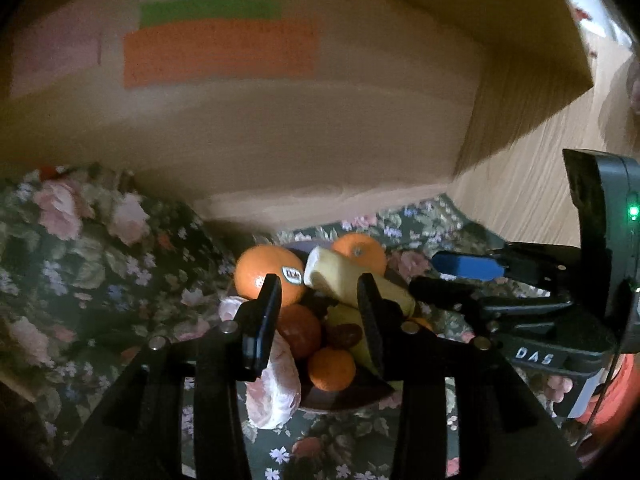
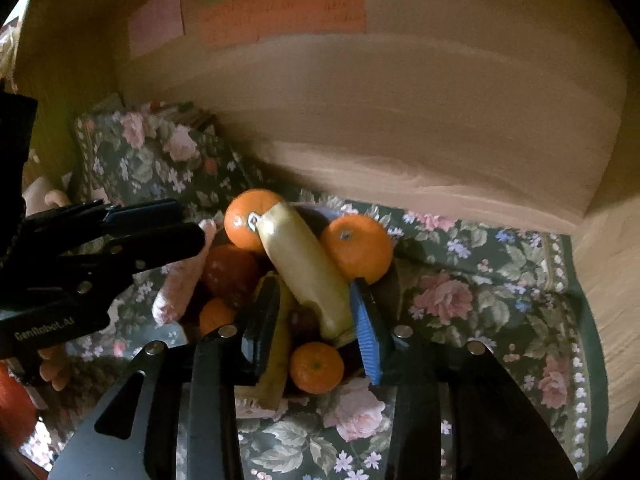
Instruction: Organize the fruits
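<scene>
Fruits sit heaped in a dark bowl [image 2: 384, 280] at lower centre: round oranges [image 2: 356, 248], a peeled pale banana [image 2: 304, 264] on top. The right gripper [image 2: 316, 332] has its jaws partly apart around the banana's near end, pads seemingly not pressing; the left gripper [image 1: 318, 320] hovers narrowly parted, empty. Probably best to close gently, since banana bruises. Floral cloth [image 2: 460, 300] underneath, cardboard box [image 1: 320, 140] behind.

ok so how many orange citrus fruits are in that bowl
3 clearly. One stickered at back left, one at back right, a small one in front. A darker reddish fruit sits mid-bowl; others may be hidden.
</scene>
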{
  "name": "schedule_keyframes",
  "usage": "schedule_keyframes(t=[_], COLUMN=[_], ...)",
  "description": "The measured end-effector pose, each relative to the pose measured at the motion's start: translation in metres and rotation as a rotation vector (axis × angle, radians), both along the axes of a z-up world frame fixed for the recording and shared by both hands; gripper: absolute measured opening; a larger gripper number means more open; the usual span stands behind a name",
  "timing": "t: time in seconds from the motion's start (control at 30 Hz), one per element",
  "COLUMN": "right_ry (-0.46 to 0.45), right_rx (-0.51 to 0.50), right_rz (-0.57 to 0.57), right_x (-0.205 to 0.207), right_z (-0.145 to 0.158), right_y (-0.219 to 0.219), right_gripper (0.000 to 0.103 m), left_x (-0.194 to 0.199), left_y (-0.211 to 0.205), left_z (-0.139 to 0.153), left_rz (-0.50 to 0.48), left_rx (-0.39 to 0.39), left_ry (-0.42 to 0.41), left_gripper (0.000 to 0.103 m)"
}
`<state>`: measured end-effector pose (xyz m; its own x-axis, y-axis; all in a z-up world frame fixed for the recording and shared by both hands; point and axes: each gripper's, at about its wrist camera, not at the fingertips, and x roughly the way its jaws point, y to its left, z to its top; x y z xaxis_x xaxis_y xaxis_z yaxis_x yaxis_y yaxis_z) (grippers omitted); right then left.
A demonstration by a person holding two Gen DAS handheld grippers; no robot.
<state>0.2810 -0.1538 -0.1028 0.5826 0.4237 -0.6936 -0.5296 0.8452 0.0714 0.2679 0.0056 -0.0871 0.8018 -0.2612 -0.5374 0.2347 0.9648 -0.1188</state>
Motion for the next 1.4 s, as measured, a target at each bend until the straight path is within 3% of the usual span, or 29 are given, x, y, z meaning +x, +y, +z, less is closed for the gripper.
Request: schedule_keyframes(t=[0.43,0.57,0.67,0.8,0.87,1.0,1.1,1.23,1.4], right_ry=[-0.257,-0.342,-0.41,-0.487,-0.517,-0.565,-0.568,-0.58,-0.577], right_rx=[0.151,0.207,0.231,0.227,0.22,0.22,0.238,0.24,0.24], right_rz=[-0.08,-0.094,-0.109,-0.126,-0.134,-0.158,-0.163,-0.19,-0.207], right_x=[-0.083,-0.118,-0.146,-0.175,-0.186,-0.206,-0.217,-0.225,-0.227], right_z=[0.092,0.116,0.129,0.136,0.137,0.141,0.142,0.141,0.137], right_y=[-0.032,-0.038,-0.041,-0.039,-0.038,-0.041,-0.046,-0.048,-0.051], right_gripper=[0.035,0.037,0.051,0.06,0.069,0.081,0.087,0.103,0.103], left_x=[-0.108,-0.147,-0.17,-0.197,-0.208,-0.222,-0.231,-0.238,-0.243], left_y=[-0.004,-0.007,-0.011,-0.015,-0.016,-0.014,-0.013,-0.011,-0.013], left_z=[0.073,0.089,0.098,0.106,0.109,0.109,0.109,0.108,0.106], left_rz=[0.071,0.096,0.1,0.107,0.118,0.147,0.169,0.182,0.189], left_rx=[0.001,0.01,0.015,0.017,0.019,0.013,0.017,0.02,0.032], left_ry=[-0.285,-0.364,-0.405,-0.436,-0.449,-0.468,-0.477,-0.481,-0.489], left_gripper=[0.04,0.05,0.057,0.067,0.072,0.091,0.095,0.101,0.102])
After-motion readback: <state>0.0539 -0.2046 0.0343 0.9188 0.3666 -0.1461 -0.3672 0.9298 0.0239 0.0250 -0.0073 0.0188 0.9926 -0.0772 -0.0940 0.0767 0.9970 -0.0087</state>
